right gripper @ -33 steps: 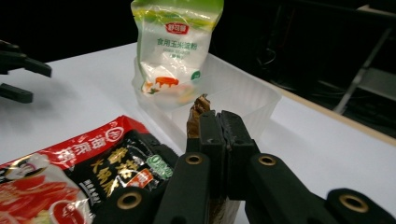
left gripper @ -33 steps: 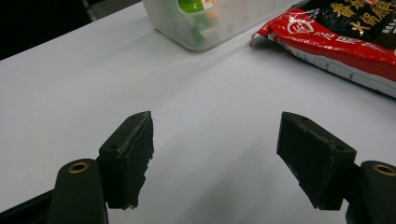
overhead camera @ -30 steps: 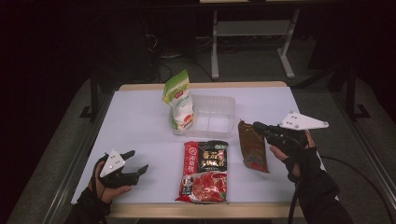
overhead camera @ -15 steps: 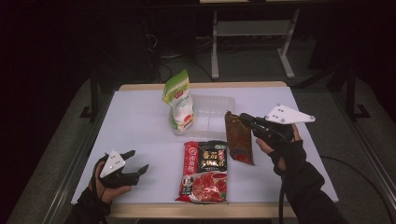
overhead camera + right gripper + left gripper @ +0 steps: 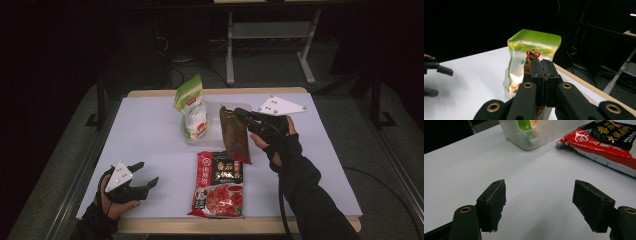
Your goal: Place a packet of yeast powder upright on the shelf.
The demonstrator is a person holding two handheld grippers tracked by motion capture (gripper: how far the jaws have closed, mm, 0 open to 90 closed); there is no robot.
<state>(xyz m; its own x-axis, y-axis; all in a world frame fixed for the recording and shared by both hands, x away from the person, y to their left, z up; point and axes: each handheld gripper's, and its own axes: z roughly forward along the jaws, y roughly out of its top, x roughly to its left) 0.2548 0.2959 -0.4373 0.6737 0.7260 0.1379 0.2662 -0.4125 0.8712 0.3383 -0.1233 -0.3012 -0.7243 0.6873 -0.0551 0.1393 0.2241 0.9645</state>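
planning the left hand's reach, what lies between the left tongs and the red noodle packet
Bare white table lies between the open left tongs and the red noodle packet, as the high view and the left gripper view show.

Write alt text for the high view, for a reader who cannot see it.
The right gripper holds a brown packet lifted over a clear tub, beside an upright green-and-white pouch in that tub. A red-and-black packet lies flat on the white table; the left gripper rests open near its front-left corner.

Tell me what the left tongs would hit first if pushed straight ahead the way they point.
Probably the clear plastic container, straight ahead across bare table. The left tongs are open; the red noodle packet lies off to the right, though depth is uncertain.
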